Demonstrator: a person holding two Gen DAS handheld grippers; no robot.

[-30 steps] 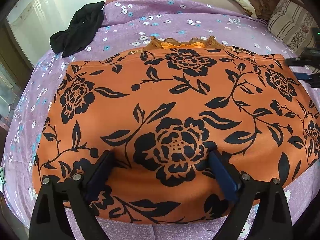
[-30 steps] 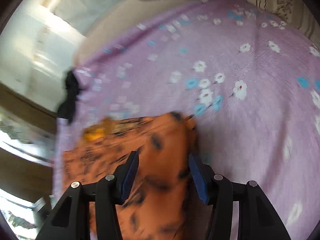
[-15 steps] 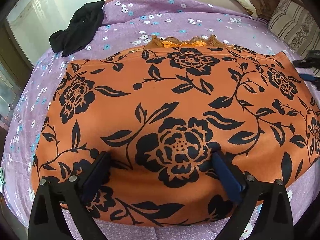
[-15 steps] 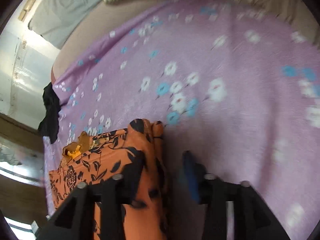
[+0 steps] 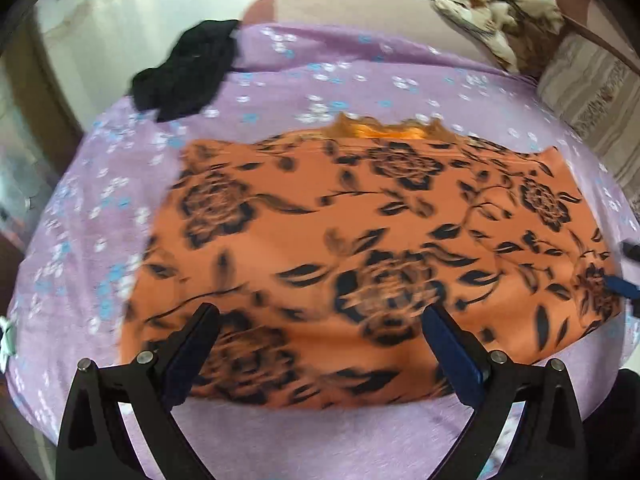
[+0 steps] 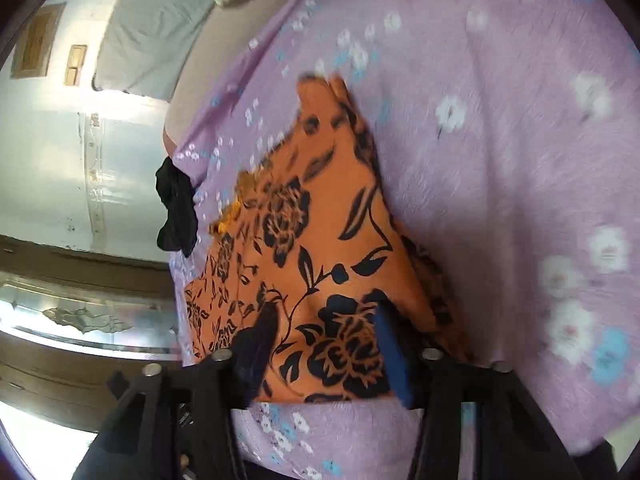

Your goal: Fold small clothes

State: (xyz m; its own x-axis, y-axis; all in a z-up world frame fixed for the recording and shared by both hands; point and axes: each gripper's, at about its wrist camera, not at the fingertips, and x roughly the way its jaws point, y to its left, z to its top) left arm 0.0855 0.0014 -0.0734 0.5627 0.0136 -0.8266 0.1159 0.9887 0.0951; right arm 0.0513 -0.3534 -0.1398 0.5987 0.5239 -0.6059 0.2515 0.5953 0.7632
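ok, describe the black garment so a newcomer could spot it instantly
Start at the purple flowered bedspread. Beyond the orange floral garment spread across its middle, at the bed's far left edge, lies the black garment: crumpled, plain, the only dark, unpatterned cloth there.

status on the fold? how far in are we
Early. Done: orange garment lies spread flat on the purple sheet. In hand: left gripper and right gripper open over its edges, no grasp or crease yet. Left: every fold; black garment untouched.
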